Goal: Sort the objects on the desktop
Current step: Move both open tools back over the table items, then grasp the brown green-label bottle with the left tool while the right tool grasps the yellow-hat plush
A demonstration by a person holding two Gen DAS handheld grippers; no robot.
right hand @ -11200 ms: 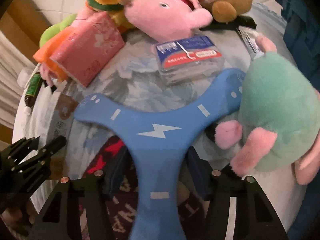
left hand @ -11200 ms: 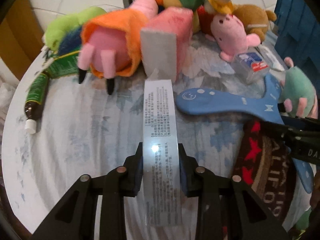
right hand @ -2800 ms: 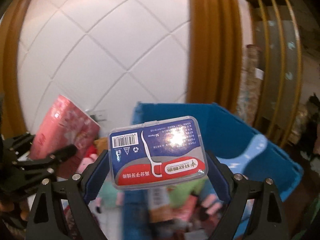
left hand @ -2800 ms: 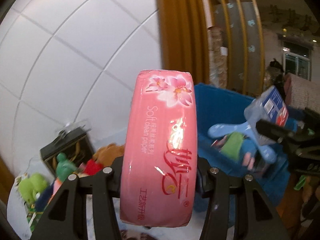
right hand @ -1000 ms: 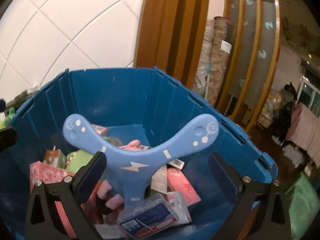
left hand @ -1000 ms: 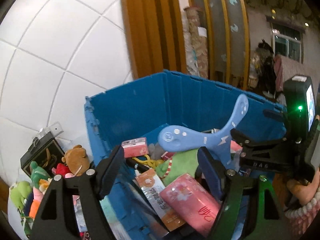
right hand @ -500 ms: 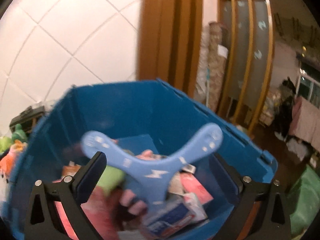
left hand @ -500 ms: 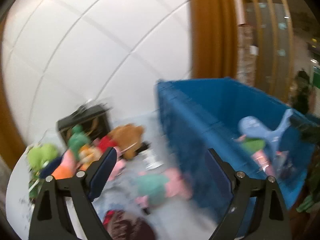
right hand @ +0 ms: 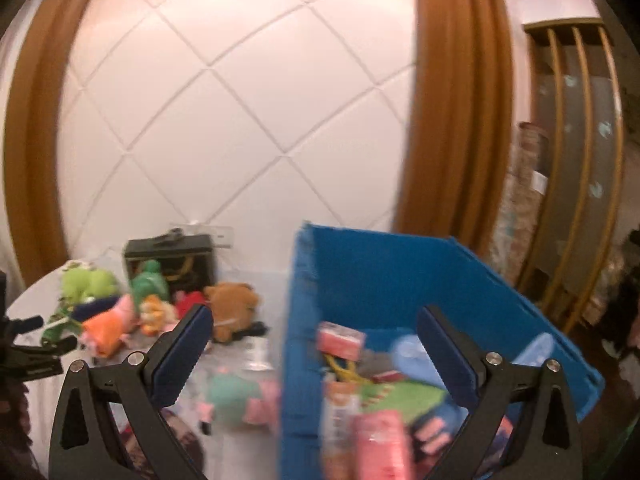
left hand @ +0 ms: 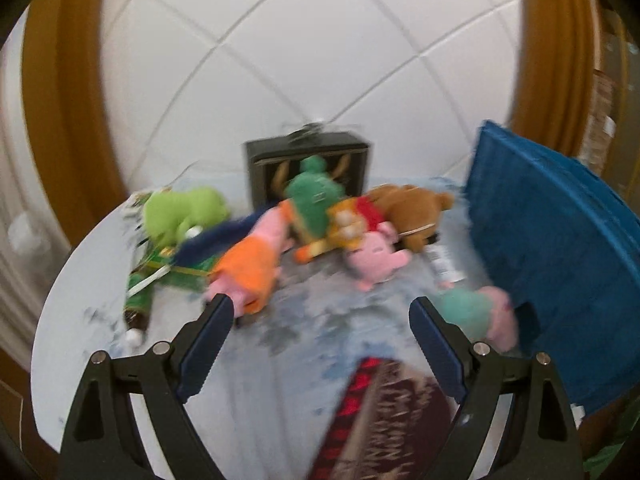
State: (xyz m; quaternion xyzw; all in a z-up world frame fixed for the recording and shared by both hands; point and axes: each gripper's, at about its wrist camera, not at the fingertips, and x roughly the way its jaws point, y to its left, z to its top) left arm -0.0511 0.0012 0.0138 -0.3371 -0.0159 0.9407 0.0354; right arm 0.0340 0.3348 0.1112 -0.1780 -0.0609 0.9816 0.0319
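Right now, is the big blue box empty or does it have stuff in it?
It has stuff in it. The right wrist view shows the blue box holding a pink pack and other blurred items.

I see a round table (left hand: 100, 364) under a pale patterned cloth. On it lie a cluster of plush toys (left hand: 320, 216), a green bottle (left hand: 138, 300), a mint plush (left hand: 476, 312), a dark red cap (left hand: 384, 412) and a black box (left hand: 306, 160); the blue bin (left hand: 556, 264) stands at its right edge.
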